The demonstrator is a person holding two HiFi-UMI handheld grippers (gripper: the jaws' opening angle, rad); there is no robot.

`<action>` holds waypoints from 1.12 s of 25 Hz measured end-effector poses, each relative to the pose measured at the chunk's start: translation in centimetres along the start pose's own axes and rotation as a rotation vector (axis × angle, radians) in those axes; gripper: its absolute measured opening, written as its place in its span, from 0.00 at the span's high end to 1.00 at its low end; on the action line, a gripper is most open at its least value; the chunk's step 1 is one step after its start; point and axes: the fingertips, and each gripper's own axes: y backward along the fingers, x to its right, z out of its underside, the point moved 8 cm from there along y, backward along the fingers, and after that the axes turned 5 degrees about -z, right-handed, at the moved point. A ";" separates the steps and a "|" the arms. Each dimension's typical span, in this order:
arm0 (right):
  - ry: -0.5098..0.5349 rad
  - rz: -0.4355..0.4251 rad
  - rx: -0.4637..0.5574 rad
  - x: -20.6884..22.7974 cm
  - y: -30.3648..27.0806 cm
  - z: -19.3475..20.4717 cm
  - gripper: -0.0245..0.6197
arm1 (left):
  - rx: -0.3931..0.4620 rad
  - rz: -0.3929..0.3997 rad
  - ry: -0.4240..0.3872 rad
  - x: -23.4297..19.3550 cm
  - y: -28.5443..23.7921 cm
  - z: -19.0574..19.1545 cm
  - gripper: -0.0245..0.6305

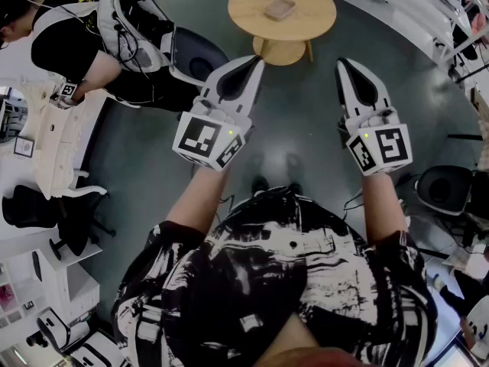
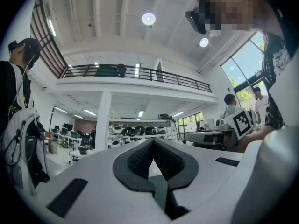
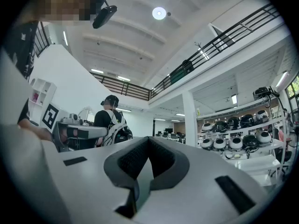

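Observation:
In the head view both grippers are held up in the air over the dark floor, pointing away from me toward a round wooden table point(image 1: 252, 10). My left gripper point(image 1: 257, 60) is shut, its jaw tips touching with nothing between them, as the left gripper view point(image 2: 153, 140) also shows. My right gripper point(image 1: 341, 62) is likewise shut and empty, its tips meeting in the right gripper view point(image 3: 148, 138). A small pinkish tray point(image 1: 280, 8) lies on the table, well beyond both tips. Neither gripper touches anything.
A person with a backpack point(image 1: 69, 29) stands at the upper left by a white desk point(image 1: 46, 136). A dark chair point(image 1: 195, 52) stands left of the table and another point(image 1: 447, 189) at the right. Shelves of helmets point(image 3: 238, 136) line the room.

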 end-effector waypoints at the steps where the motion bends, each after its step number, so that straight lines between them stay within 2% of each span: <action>1: 0.001 0.000 0.000 0.0 0.0 0.0 0.97 | 0.001 -0.001 -0.002 -0.1 0.0 0.0 0.96; 19: 0.010 -0.008 0.010 -0.4 -0.4 -0.2 0.97 | 0.014 -0.007 -0.007 -0.5 0.6 0.0 0.96; 28: -0.024 -0.010 0.022 0.6 -0.1 -0.1 0.97 | 0.016 -0.014 -0.014 -0.5 0.6 -0.1 0.96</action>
